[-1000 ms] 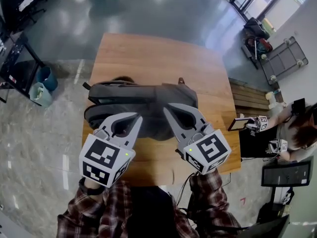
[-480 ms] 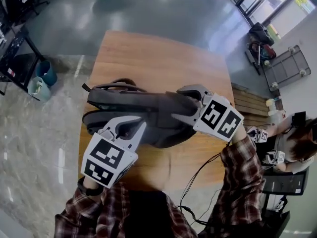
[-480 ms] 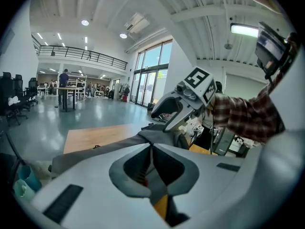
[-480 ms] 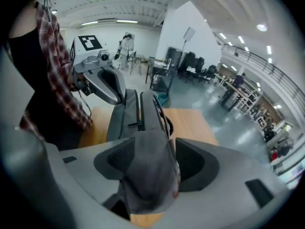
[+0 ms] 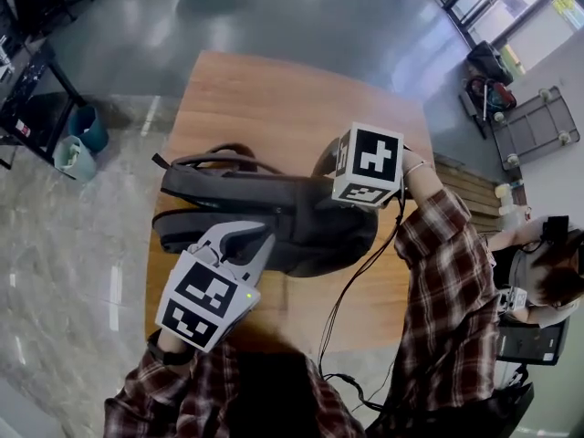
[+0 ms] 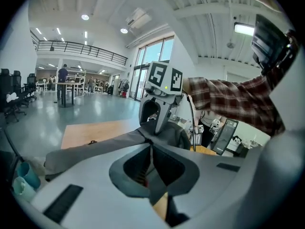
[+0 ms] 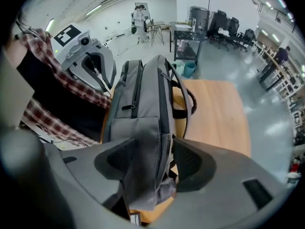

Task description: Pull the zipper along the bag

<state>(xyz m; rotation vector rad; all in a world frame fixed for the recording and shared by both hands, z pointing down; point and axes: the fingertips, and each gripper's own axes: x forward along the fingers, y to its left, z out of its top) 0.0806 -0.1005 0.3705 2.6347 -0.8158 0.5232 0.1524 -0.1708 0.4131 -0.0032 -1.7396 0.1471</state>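
The grey bag (image 5: 274, 203) lies on its side on the wooden table (image 5: 274, 99), and both grippers are on it, 1 at each end.

The left gripper (image 6: 151, 144) has its 2 jaws pressed together. Their tips meet right at a raised fold of the bag's fabric, which runs straight ahead of them. I cannot tell whether they pinch fabric or a small tab.

The right gripper (image 7: 152, 144) points steeply down over the far end. Its jaws have just been opening and now stand wide apart, with the bag's end panel between them, not clamped. Ahead of these jaws, a little left of their gap, a dark zipper pull (image 7: 127, 107) sits on its track, well clear of both pads.

By my reading the task has barely begun. The bag is being steadied, no jaw is plainly on a slider, and the whole pull along the track is left.
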